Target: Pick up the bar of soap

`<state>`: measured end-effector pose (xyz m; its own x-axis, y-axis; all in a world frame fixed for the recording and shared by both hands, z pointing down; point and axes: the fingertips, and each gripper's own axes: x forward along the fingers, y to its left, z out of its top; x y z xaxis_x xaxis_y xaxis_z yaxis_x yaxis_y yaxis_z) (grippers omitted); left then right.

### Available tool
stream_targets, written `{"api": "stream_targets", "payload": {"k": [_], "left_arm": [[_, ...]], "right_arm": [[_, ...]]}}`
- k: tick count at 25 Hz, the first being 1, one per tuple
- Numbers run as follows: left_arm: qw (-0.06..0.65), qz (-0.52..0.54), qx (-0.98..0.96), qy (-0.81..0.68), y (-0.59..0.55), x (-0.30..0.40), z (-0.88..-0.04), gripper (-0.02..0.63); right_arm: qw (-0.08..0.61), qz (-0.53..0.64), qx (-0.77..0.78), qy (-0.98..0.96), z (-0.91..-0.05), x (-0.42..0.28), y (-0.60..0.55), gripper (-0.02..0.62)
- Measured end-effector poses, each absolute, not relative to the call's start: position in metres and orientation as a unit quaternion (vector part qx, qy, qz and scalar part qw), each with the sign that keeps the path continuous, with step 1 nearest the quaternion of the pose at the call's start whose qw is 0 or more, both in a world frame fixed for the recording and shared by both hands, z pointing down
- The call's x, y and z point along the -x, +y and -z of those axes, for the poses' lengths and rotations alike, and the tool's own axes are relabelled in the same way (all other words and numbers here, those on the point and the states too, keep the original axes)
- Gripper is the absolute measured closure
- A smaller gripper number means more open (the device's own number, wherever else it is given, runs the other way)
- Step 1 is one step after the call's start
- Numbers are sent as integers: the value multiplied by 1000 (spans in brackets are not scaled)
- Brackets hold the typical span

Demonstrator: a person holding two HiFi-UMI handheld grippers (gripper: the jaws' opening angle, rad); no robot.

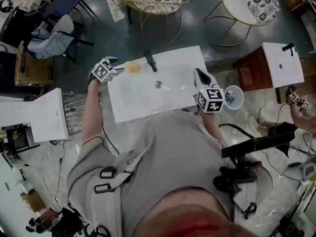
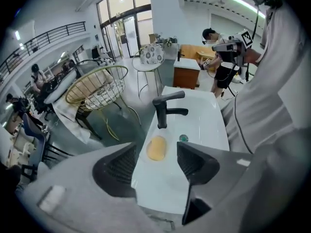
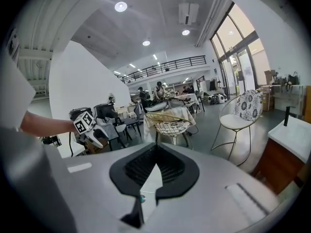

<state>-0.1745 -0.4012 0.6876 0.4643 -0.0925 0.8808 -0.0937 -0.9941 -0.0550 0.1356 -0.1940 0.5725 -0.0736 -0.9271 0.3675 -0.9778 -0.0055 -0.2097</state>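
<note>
Left gripper [image 1: 117, 65] beside soap [image 1: 133, 67] from above, own view shows jaws spread

Bright w/ ceiling lights [image 3: 121, 6] + windows [image 3: 241, 42]; fisheye warp, dark corners.

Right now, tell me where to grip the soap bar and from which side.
Grip the soap bar across its two long sides, coming down from above on the side away from the faucet. It lies flat on the sink ledge, its long axis running between the open fingers of the left gripper, so they likely straddle its narrow width.
</note>
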Motion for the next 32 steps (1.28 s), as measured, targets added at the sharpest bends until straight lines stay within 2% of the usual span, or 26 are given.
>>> {"api": "stream_targets", "payload": {"k": [4, 11, 19, 23, 25, 27, 32], "left_arm": [[6, -537, -843, -28, -399, 162, -714, 357], [-98, -614, -781, 67, -409, 125, -775, 357], [-33, -693, -714, 95, -396, 137, -853, 357], [-12, -685, -723, 89, -396, 132, -864, 359], [-12, -683, -725, 90, -400, 127, -866, 361], [-18, -686, -722, 90, -408, 122, -865, 407], [-62, -713, -695, 75, -410, 129, -870, 396]], "right_arm": [[62, -219, -686, -691, -581, -143, -182, 594], [60, -224, -704, -671, -584, -156, -168, 594], [51, -241, -747, -618, -593, -188, -134, 594], [49, -251, -766, -590, -600, -201, -113, 594], [48, -254, -773, -580, -602, -208, -106, 594], [45, -253, -778, -574, -603, -213, -105, 594], [47, -257, -778, -572, -606, -208, -101, 594]]}}
